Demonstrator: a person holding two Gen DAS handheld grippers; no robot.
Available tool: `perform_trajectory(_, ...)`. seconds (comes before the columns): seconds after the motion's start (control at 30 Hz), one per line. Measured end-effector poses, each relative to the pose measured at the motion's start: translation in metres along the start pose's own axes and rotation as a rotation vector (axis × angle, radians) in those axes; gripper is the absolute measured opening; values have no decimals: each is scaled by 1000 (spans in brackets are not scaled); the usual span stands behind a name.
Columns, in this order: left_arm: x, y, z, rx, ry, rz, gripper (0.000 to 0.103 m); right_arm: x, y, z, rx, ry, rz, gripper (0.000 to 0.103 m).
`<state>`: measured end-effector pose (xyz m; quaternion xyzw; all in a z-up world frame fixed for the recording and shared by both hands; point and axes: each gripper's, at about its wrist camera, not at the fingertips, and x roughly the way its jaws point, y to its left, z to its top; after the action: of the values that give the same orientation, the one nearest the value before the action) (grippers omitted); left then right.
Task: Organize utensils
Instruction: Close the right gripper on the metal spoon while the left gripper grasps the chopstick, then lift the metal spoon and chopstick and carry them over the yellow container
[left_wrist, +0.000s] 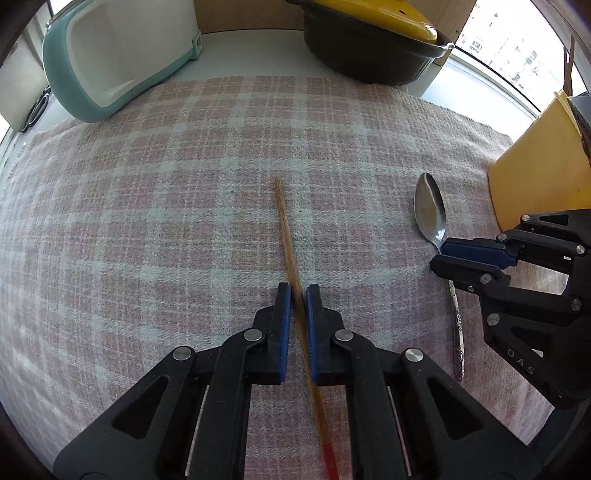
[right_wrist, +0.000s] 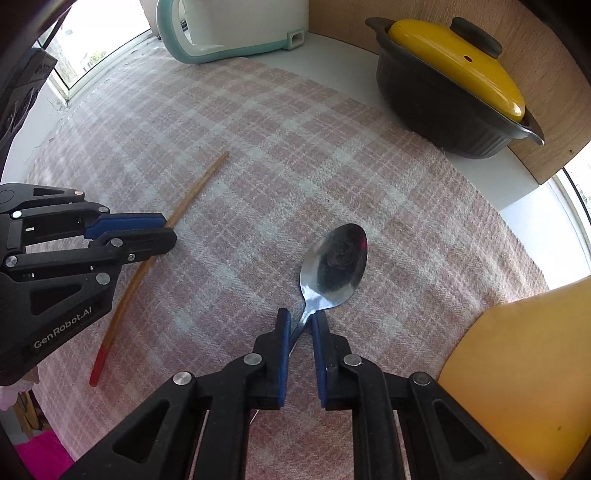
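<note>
A wooden chopstick (left_wrist: 286, 229) with a red end lies on the pink checked cloth (left_wrist: 166, 184). My left gripper (left_wrist: 298, 291) points down on it, its blue pads closed against the stick about midway along. In the right wrist view the same chopstick (right_wrist: 199, 188) runs out from the left gripper (right_wrist: 168, 229). A metal spoon (right_wrist: 336, 262) lies bowl up on the cloth, and my right gripper (right_wrist: 301, 317) is shut on its neck just below the bowl. The left wrist view shows the spoon (left_wrist: 428, 206) and the right gripper (left_wrist: 439, 254) at the right.
A yellow container (right_wrist: 517, 369) stands close on the right of the spoon. A black pot with a yellow lid (right_wrist: 436, 103) sits at the back by a wooden wall. A teal and white appliance (left_wrist: 103, 55) stands at the back left. Windows edge the counter.
</note>
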<state>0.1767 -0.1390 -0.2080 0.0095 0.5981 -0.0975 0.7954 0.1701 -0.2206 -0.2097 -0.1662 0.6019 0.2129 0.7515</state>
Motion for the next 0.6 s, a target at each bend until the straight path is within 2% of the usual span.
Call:
perform_trajectory(0.23, -1, 4, 1, 15, -13, 1, 6, 2, 5, 8, 16, -6, -6, 7)
perform_trajectory(0.33, -1, 12, 4, -66, -26, -103, 4, 0, 1, 8, 77, -34, 31, 2)
perform_trajectory(0.5, -22, 33, -4, -160, -91, -176, 4, -14, 0, -5, 144, -113, 74, 2)
perform_trajectory(0.6, -35, 37, -7, -164, -124, -189, 4, -24, -1, -12, 184, -155, 92, 1)
